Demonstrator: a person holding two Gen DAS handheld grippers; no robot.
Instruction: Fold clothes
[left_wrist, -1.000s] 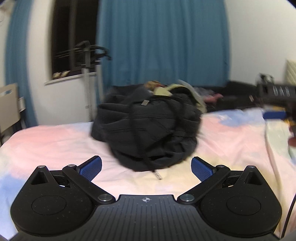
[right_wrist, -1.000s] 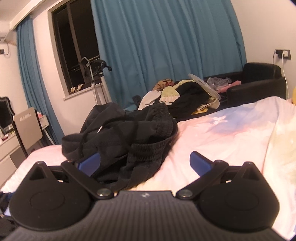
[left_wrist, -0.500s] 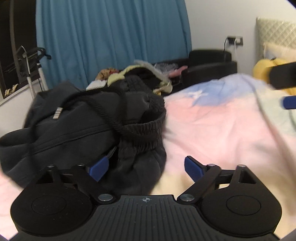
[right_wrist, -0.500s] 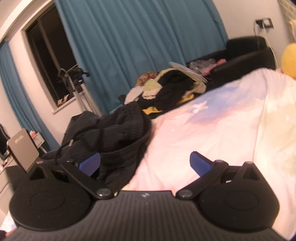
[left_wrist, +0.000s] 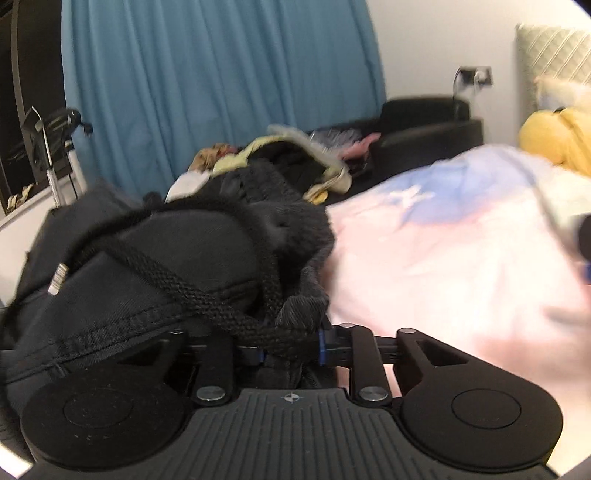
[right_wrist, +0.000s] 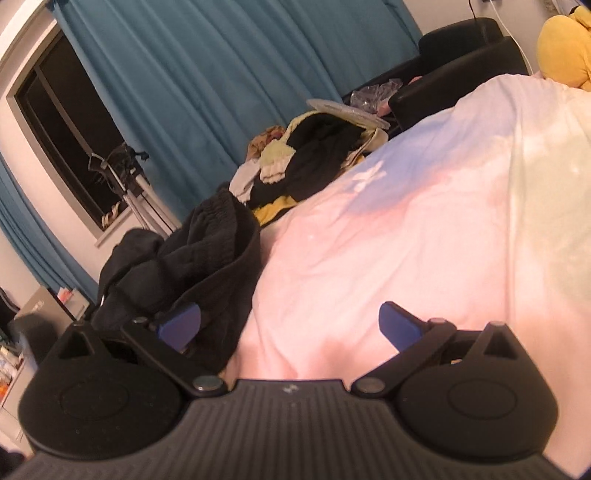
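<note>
A crumpled pair of black drawstring pants (left_wrist: 155, 258) lies on the pastel bedsheet (left_wrist: 443, 240). My left gripper (left_wrist: 291, 350) is shut on the ribbed waistband and thick black drawstring of the pants, with cloth bunched between the blue pads. In the right wrist view the same pants (right_wrist: 199, 258) lie at the left on the bedsheet (right_wrist: 406, 240). My right gripper (right_wrist: 291, 325) is open and empty, its left finger beside the pants' edge and its right finger over bare sheet.
A pile of mixed clothes (right_wrist: 314, 158) lies beyond the bed by the blue curtain (right_wrist: 203, 74). A black armchair (right_wrist: 461, 62) stands at the back right. A yellow plush toy (right_wrist: 565, 40) sits at the far right. A drying rack (right_wrist: 125, 177) stands by the window.
My left gripper has moved onto the pants and shut on the waistband; it was open before. My right gripper has tilted and stayed open.
</note>
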